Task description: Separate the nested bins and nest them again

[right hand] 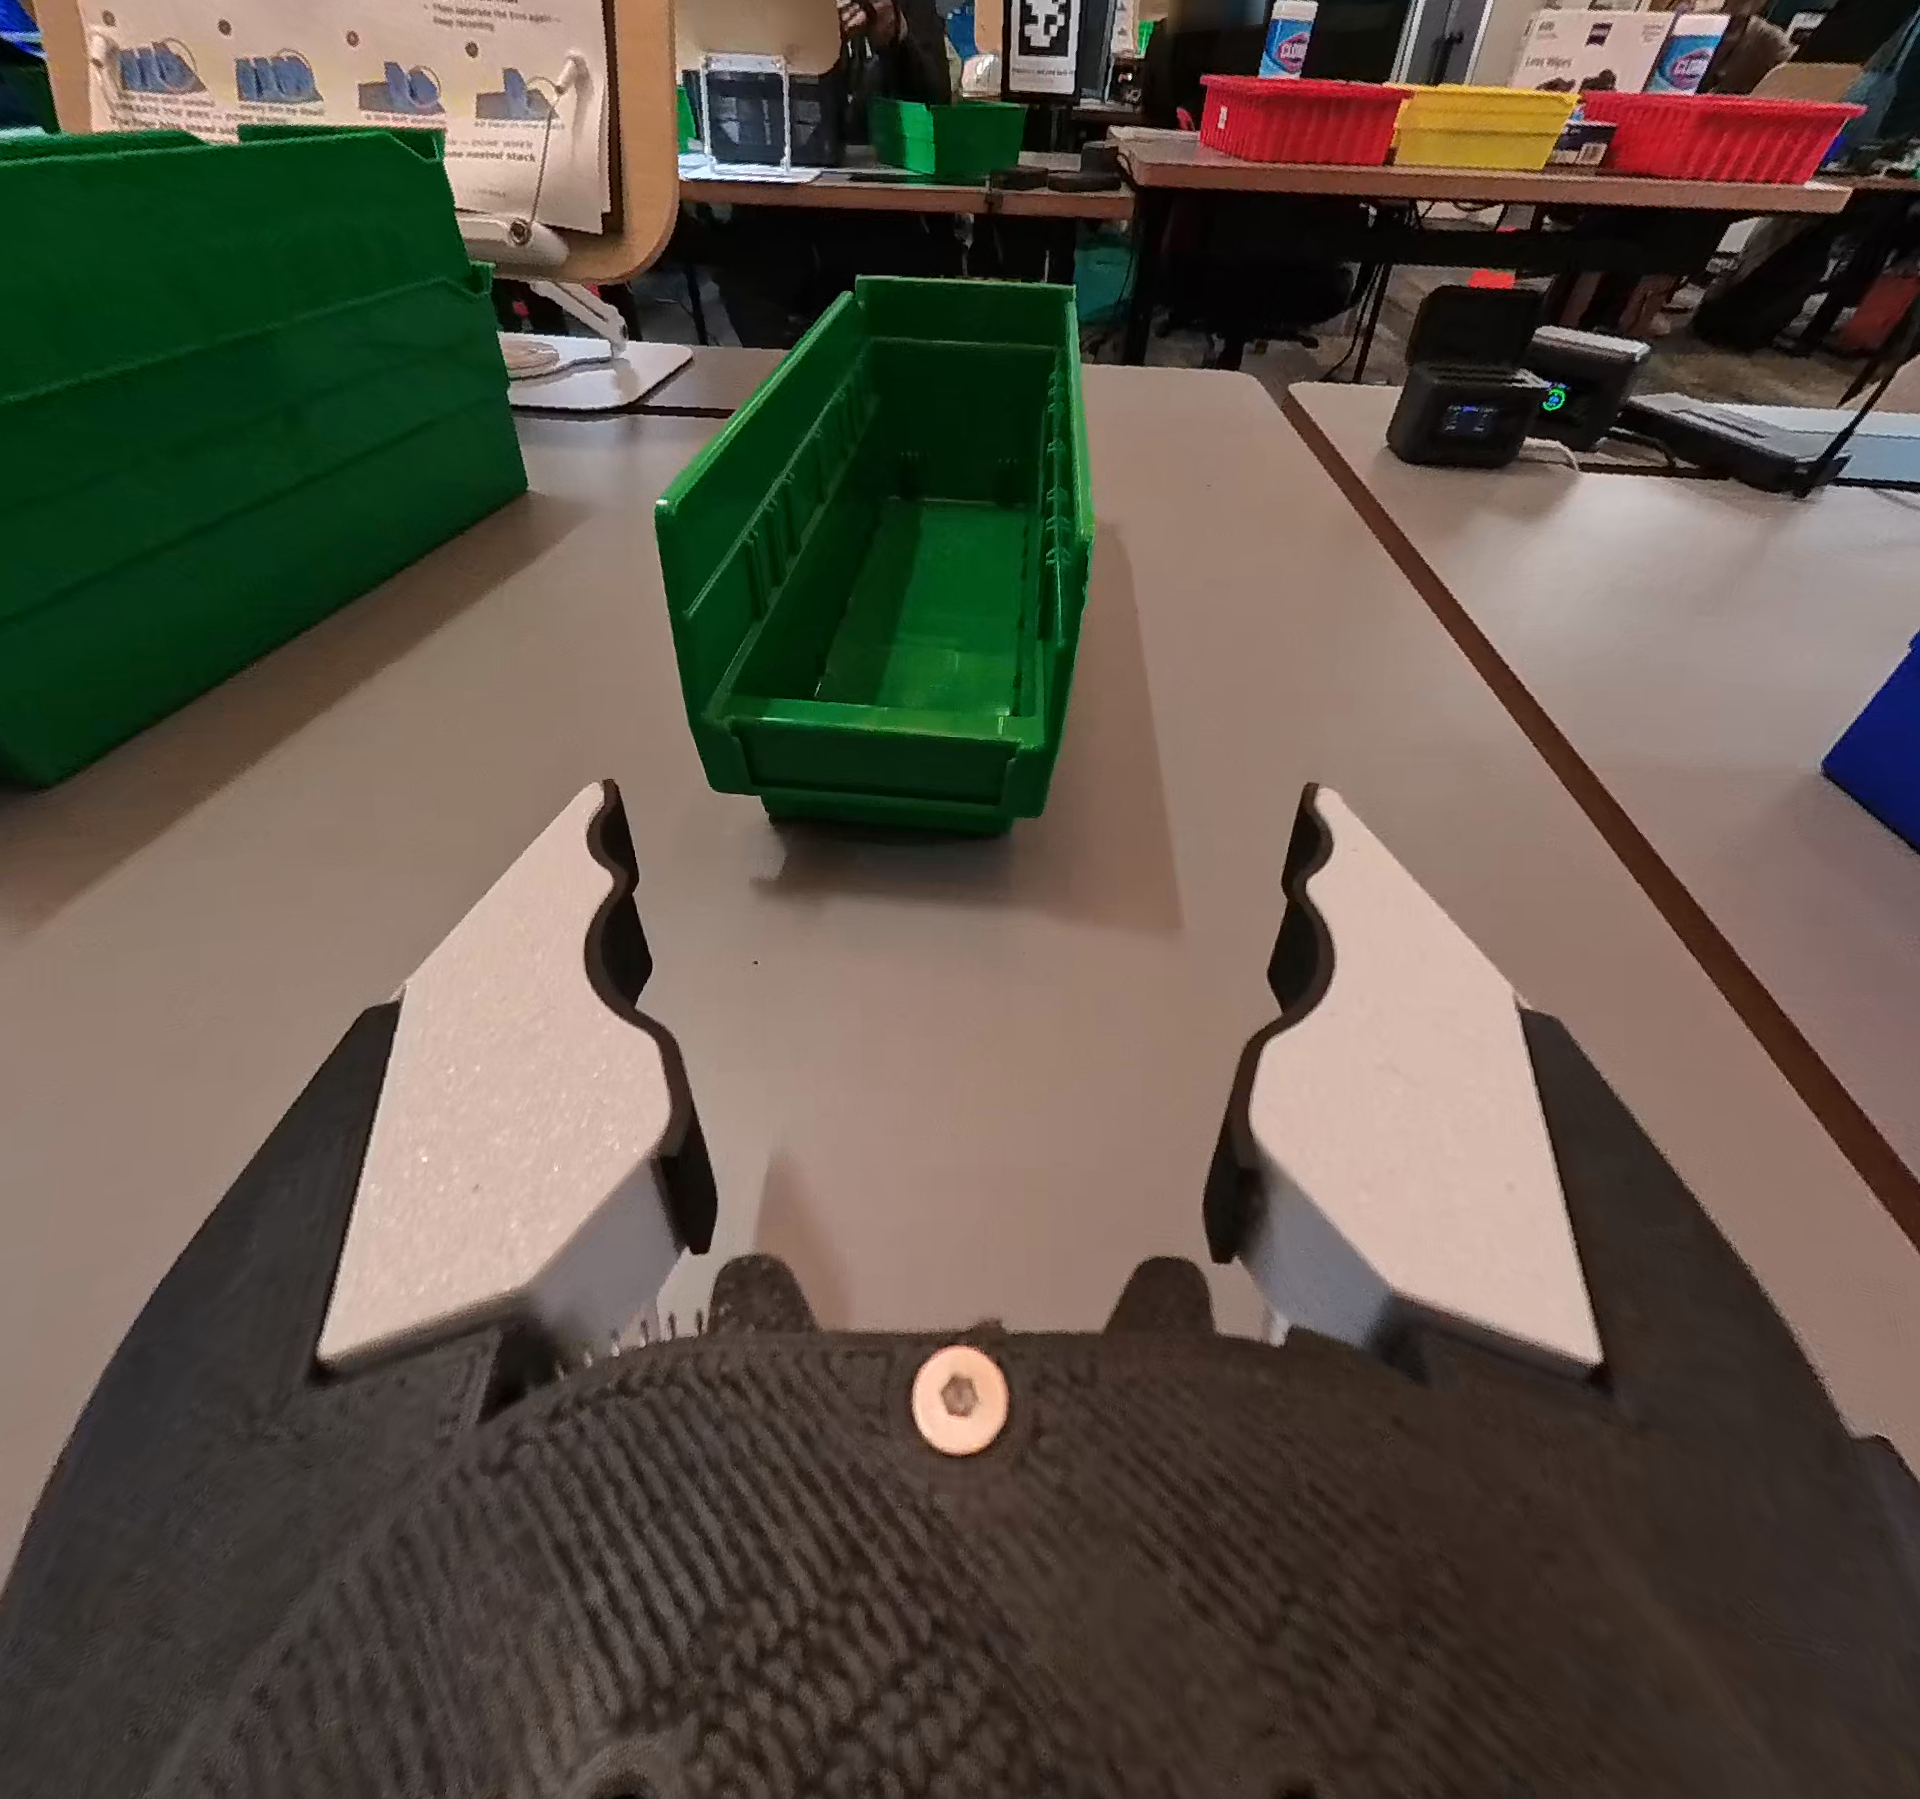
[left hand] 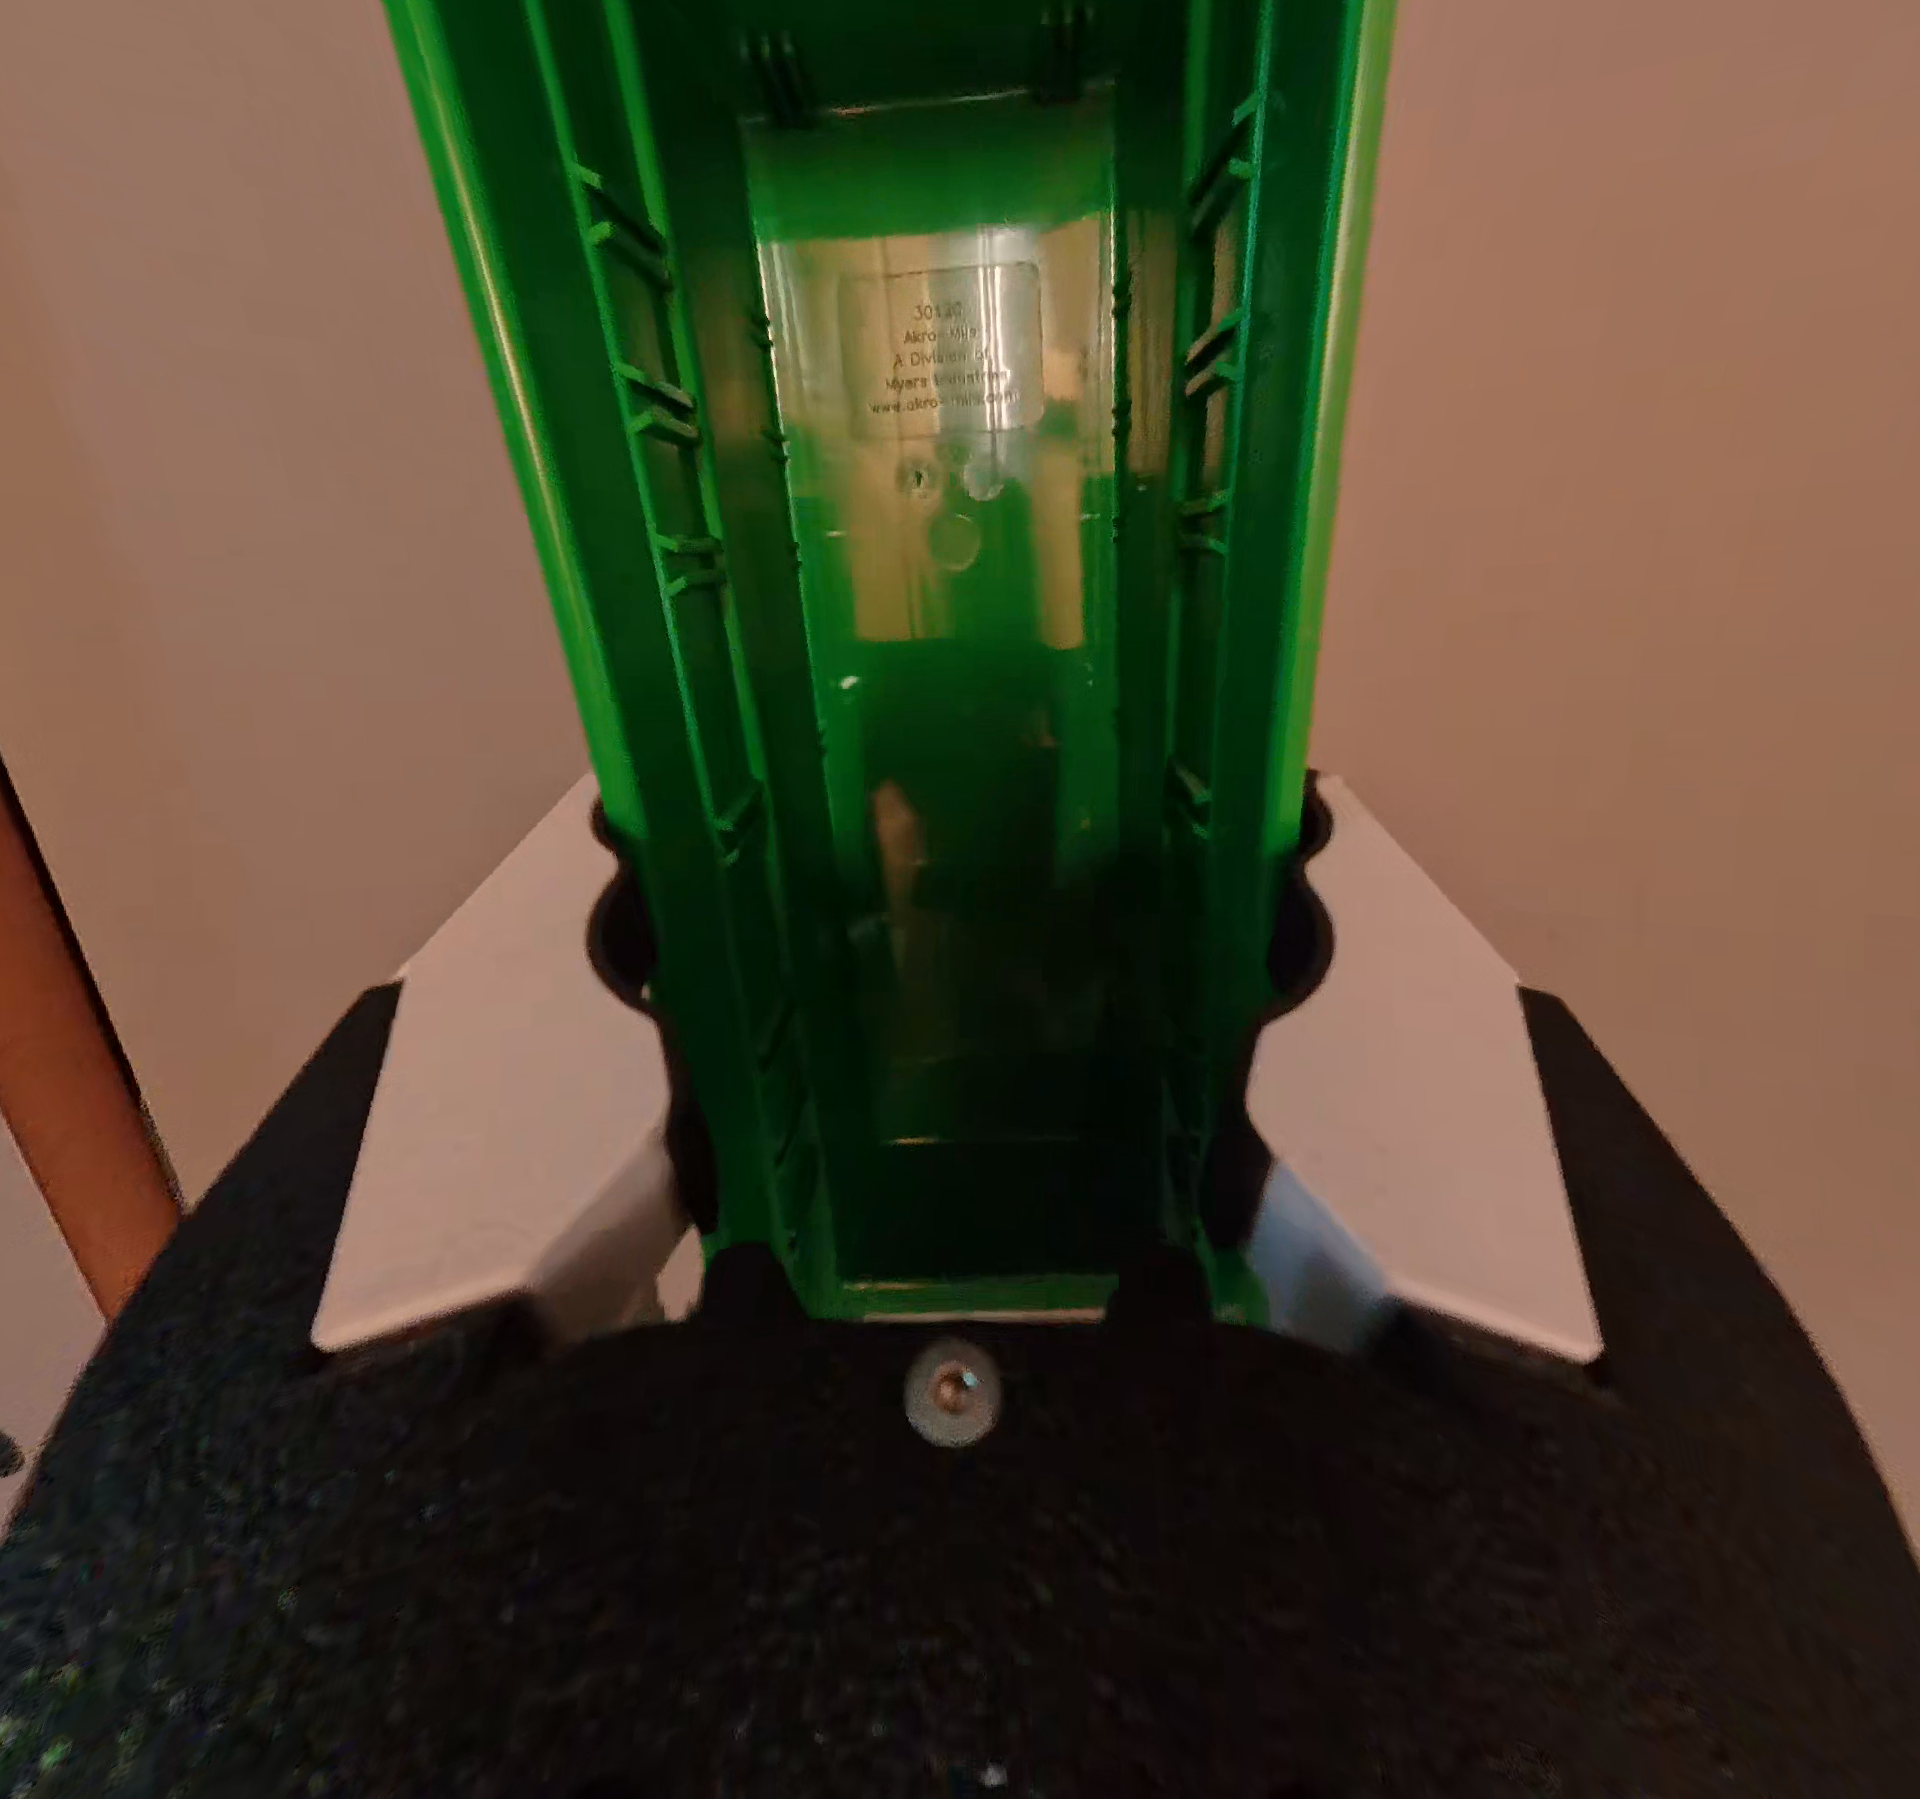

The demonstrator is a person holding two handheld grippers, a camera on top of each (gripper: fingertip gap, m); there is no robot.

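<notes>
Grey table (right hand: 1195, 814) carries a nested stack (right hand: 883, 586); left gripper (left hand: 951, 876) clamps one bin (left hand: 883, 295), right gripper (right hand: 956, 876) spread empty, so nesting seems unfinished.

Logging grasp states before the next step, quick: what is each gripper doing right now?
Left gripper: shut on a green bin, fingers clamping its outer side walls.
Right gripper: open, holding nothing, over the table.
</notes>
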